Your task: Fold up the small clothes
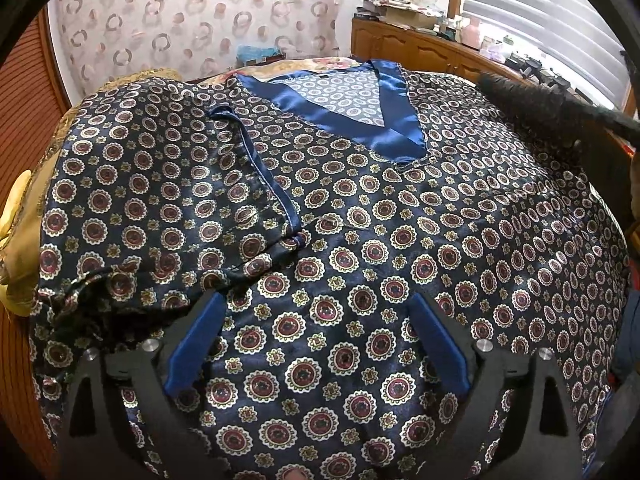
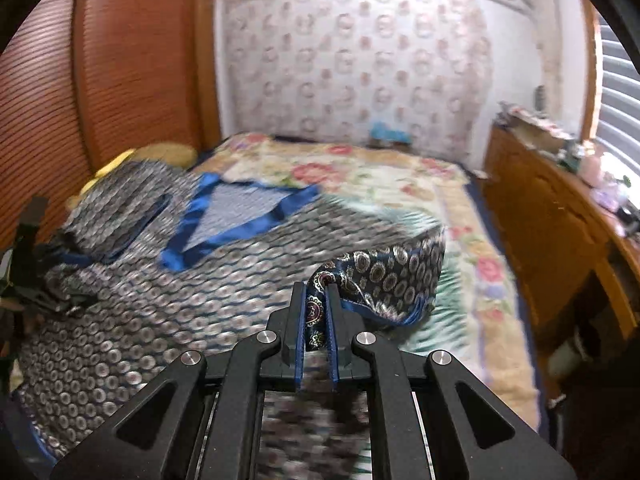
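Observation:
A navy satin shirt (image 1: 360,208) with a medallion print and a blue V-neck band (image 1: 396,120) lies flat on the bed. Its left sleeve (image 1: 160,184) is folded in over the body. My left gripper (image 1: 316,312) is open just above the shirt's lower front, with nothing between its blue fingers (image 1: 196,340). My right gripper (image 2: 316,292) is shut on the shirt's right sleeve (image 2: 392,276) and holds it lifted above the bed. The shirt body (image 2: 180,276) shows blurred in the right wrist view, with the left gripper (image 2: 44,288) at its far left edge.
The bed has a floral cover (image 2: 400,184). A wooden cabinet (image 2: 552,216) with clutter on top runs along the right under a window blind (image 1: 540,12). A wooden slatted headboard (image 2: 120,60) and a yellow pillow (image 1: 12,232) are at the left.

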{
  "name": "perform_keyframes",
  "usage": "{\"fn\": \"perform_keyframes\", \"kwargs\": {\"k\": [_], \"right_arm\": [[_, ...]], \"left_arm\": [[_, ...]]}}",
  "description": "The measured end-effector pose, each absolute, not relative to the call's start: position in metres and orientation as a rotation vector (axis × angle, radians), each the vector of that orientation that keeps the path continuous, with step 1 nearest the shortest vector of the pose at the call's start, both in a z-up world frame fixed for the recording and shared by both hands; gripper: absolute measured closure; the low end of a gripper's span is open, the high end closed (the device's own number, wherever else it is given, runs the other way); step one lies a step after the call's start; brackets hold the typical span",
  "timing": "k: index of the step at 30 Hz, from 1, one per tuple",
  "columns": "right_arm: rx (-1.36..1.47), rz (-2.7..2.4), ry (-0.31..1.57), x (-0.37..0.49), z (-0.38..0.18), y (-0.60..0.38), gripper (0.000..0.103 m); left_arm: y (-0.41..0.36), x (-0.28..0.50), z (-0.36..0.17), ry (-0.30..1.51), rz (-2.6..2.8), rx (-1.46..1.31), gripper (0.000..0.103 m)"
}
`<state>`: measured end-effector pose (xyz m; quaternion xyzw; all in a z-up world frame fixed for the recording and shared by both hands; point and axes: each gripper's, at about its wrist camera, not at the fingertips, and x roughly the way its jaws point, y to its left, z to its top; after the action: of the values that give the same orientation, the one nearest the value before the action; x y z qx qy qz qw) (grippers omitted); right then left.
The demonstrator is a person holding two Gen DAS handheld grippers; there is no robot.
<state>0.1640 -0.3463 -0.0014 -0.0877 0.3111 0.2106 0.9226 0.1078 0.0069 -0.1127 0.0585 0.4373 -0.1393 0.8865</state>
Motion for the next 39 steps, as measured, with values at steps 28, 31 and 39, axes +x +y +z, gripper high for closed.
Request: {"fn": "perform_keyframes", "kwargs": {"k": [28, 31, 39], "right_arm": [[-0.05, 0.246, 0.86, 0.242, -0.061, -0.397, 0.062], [-0.031, 0.256, 0.876, 0.254, -0.063, -0.398, 0.077], [-0.066, 0.358, 0.816, 0.262, -0.044, -0.369, 0.096]], "left_arm": [[0.026, 0.087, -0.078, 0.757, -0.213, 0.06, 0.006], [0.027, 0.081, -0.072, 0.735, -0.213, 0.055, 0.006], [0.024, 0.077, -0.061, 0.692, -0.189, 0.053, 0.006]]}}
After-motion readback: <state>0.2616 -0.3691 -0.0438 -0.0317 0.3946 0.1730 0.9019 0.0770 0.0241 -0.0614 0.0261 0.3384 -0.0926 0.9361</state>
